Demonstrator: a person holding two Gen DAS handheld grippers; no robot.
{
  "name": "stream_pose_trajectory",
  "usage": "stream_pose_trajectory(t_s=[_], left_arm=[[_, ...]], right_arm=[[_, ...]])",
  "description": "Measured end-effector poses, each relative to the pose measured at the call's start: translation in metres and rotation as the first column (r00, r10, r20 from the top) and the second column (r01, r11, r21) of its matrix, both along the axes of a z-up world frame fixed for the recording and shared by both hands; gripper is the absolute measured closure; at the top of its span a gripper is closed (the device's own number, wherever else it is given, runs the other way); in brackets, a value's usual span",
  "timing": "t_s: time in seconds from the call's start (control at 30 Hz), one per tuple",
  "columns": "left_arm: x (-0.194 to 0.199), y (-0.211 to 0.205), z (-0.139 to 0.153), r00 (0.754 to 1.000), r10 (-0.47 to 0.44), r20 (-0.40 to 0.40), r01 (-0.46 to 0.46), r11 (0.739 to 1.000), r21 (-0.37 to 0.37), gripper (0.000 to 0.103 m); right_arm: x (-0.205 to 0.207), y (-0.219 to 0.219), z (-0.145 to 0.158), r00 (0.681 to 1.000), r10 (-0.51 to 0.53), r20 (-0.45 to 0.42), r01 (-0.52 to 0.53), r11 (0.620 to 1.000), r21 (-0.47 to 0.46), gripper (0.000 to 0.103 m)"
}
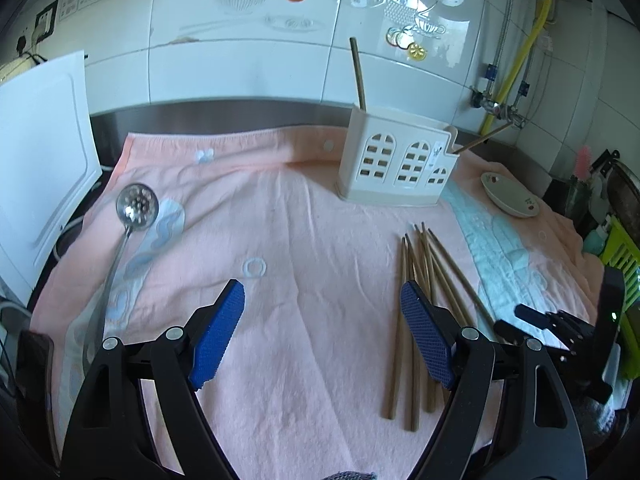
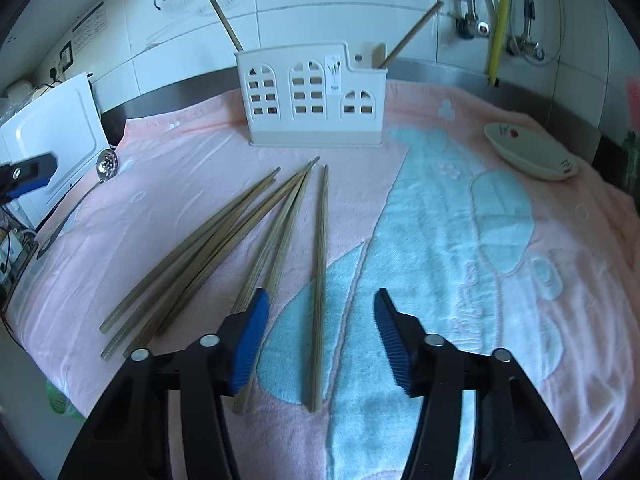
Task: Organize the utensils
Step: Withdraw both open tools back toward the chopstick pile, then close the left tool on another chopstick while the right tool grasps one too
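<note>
Both my grippers hang unclenched over the towel-covered bench (image 2: 480, 240): right gripper (image 2: 318, 320) straddles one chopstick (image 2: 320, 248) untouched, left gripper (image 1: 322, 320) over bare towel; holder (image 2: 316, 100) stands at the far edge.

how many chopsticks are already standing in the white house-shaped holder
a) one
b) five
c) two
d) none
c) Two: one chopstick sticks up from the left end of the holder and another chopstick leans out of its right compartment, while the remaining chopsticks lie loose on the towel.
</note>
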State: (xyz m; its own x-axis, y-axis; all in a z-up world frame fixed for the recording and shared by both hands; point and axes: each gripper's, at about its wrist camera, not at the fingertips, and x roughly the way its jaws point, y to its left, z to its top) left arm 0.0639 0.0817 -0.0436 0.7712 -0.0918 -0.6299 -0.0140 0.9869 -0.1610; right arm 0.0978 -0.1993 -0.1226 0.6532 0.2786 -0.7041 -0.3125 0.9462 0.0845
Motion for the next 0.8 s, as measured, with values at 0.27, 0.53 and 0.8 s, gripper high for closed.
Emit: stream_pose_trajectory(t_s=[0.27,0.53,0.8], left_arm=[[-0.009,-0.001,-0.011,1.000,-0.007,-0.021,0.007,1.000,0.001,0.023],[-0.014,-0.009,-0.026,0.998,-0.037,-0.051,0.037,0.999,0.001,0.025],[-0.013,-0.029,-0.041,0.991,-0.101,-0.086,0.102,0.995,0.004,0.032]], right_arm=[[0.014,0.007,-0.011,0.999,0.004,-0.045,-0.003,1.000,0.025,0.072],[0.020,0.010,-0.018,0.998,-0.010,-0.067,0.012,1.000,0.028,0.081],[0.021,0.010,-0.020,0.998,-0.034,-0.051,0.033,0.999,-0.012,0.096]])
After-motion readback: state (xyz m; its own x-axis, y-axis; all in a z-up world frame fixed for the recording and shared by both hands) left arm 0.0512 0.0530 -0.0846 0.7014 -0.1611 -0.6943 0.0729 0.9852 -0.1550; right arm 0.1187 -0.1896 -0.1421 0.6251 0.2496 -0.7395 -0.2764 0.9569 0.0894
